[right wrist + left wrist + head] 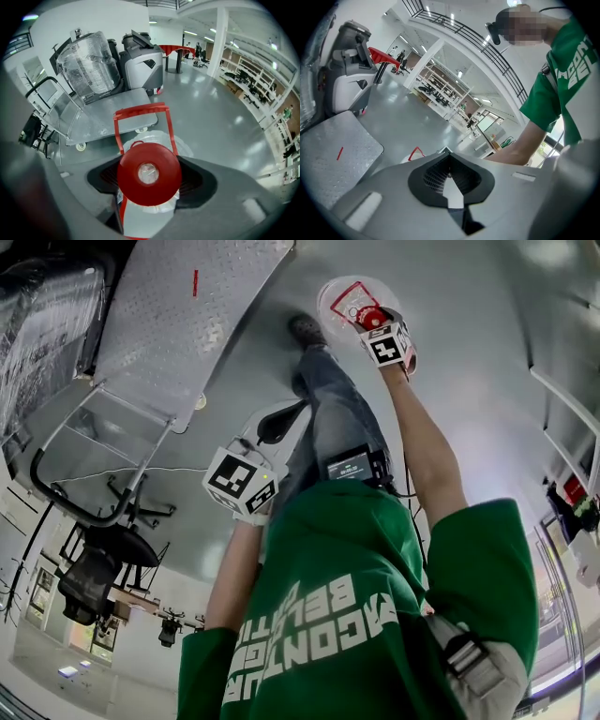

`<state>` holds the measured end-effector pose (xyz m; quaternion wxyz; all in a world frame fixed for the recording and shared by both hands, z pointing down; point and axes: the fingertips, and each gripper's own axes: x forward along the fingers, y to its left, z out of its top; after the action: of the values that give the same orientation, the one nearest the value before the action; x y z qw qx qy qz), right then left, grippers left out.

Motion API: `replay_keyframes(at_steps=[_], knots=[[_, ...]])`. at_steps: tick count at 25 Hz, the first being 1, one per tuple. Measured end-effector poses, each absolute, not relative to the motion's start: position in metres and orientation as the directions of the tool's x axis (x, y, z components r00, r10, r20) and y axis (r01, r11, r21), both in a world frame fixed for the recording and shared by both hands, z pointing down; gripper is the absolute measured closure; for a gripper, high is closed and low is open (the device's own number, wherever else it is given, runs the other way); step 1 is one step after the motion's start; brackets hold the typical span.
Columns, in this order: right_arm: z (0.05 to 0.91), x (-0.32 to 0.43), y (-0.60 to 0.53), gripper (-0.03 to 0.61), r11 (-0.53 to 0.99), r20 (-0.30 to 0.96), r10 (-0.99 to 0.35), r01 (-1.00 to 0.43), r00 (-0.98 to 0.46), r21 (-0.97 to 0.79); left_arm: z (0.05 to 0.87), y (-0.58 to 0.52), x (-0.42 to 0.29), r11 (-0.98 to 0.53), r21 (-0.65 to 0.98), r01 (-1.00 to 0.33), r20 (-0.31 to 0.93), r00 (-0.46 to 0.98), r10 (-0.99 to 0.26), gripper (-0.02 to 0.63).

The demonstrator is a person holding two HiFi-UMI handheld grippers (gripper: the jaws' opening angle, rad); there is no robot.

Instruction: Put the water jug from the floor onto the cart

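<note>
A: Checking the right gripper (149, 174) first. Clamped on what?

B: Clamped round the neck of the clear plastic water jug (335, 307), just under its round red cap (149, 164). Set fairly wide to suit the neck, pads pressed to either side.

A: Placing the jug?

B: Down at the floor, just ahead of the person's dark shoe (305, 329) and straight below the right gripper. Possibly just clear of the floor; cannot confirm contact from the head view.

A: Axis and heading?

B: Long axis upright, cap uppermost and facing the gripper camera. Red carrying hoop (140, 115) laid over toward the cart side.

A: And the flat metal platform cart with the chequer-plate deck (178, 315)?

B: Well apart, left of the jug in the head view, bare floor between. Far end taken by a bulky load wrapped in clear film (89, 63); near end bare. Judged next: up and across to that bare end, axis kept upright.

A: Left gripper (450, 158)?

B: Drawn together on nothing, beside the person's hip, well away from the jug. Right hand plainly nearer.
</note>
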<state>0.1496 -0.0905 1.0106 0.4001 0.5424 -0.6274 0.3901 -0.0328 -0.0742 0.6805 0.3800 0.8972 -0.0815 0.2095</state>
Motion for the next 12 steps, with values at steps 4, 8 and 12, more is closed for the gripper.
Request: replay_keyframes(at_steps=[4, 8, 12], knots=[[0.964, 0.152, -0.102, 0.272, 0.122, 0.898, -0.432, -0.992, -0.081, -0.030, 0.663, -0.074, -0.034, -0.725, 0.625, -0.291, 0.419, 0.908, -0.003, 0.603], [0.907, 0.147, -0.114, 0.273, 0.139, 0.855, -0.511, -0.990, -0.087, -0.017, 0.640, -0.078, -0.040, -0.744, 0.600, -0.295, 0.403, 0.914, -0.037, 0.603], [0.852, 0.145, -0.136, 0.273, 0.175, 0.807, -0.582, -0.985, -0.105, -0.002, 0.624, -0.088, -0.048, -0.764, 0.567, -0.309, 0.385, 0.919, -0.087, 0.603]])
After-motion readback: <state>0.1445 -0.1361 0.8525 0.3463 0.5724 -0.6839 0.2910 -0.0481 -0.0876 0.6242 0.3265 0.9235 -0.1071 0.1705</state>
